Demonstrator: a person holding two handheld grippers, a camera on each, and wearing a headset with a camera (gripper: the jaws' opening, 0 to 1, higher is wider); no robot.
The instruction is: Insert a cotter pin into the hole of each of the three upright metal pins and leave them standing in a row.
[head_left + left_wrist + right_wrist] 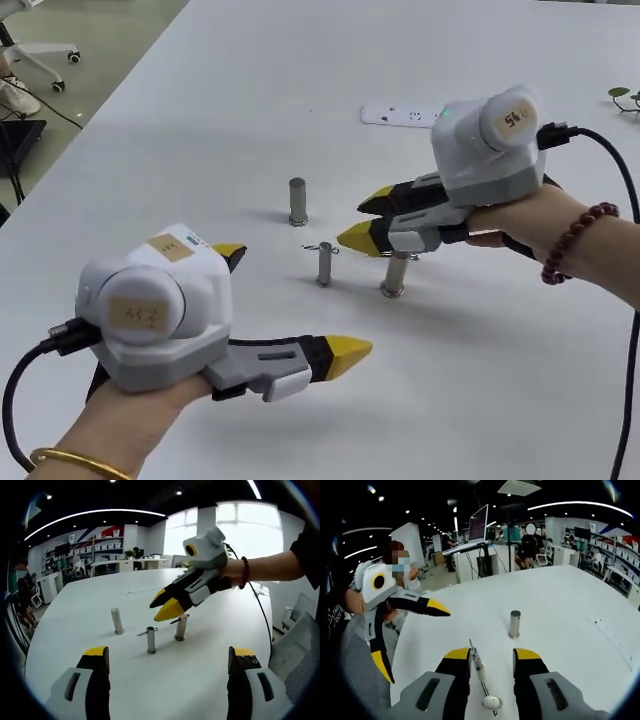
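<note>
Three upright metal pins stand in a loose row on the white table. The far pin [297, 201] [117, 621] [514, 624] is bare. The middle pin [324, 263] [151, 639] has a cotter pin through its top. The near pin [395, 274] [180, 627] also has a thin cotter pin sticking out; my right gripper partly hides it. My right gripper [363, 220] [162, 605] [492, 655] hovers open just above and behind the near pin, holding nothing. My left gripper [290, 300] [169, 652] is open at the front left, well short of the pins.
A white power strip [400, 117] lies at the back of the table [480, 380]. The table's left edge runs along the floor, where an office chair [40, 50] stands. A cable trails from each gripper. People sit at desks in the background of the right gripper view.
</note>
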